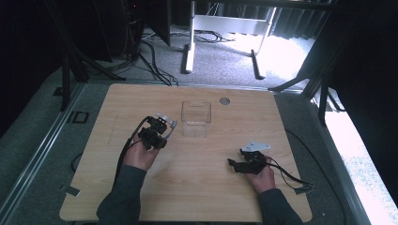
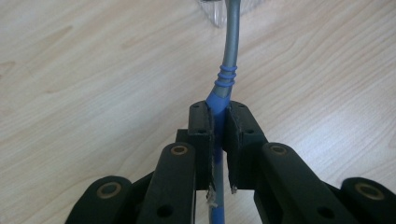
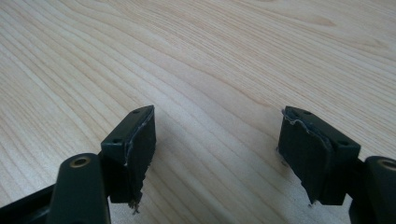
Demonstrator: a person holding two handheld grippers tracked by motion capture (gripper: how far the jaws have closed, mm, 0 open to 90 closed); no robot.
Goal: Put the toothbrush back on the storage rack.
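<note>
Blue-handled with a grey metal shaft, the slim utensil [image 2: 223,88] is clamped between the left gripper's [image 2: 219,140] jaws just beside the clear plastic box [image 1: 196,118], not yet inside. The right gripper [image 3: 224,144] gapes empty, well apart from the box.

I hold a slim utensil [image 2: 219,100] with a blue handle and grey metal shaft, clamped upright at the handle mid-frame. Its shaft tip reaches toward the clear plastic container [image 1: 196,118], which stands open-topped at the centre of the high view.

Both sleeves [image 1: 123,197] are dark grey. Grippers are black, with brass-coloured pivot pins; pad edges are frayed. Right gripper [image 1: 232,162] carries a grey plate [image 1: 256,146] and a black cable [image 1: 287,176].
</note>
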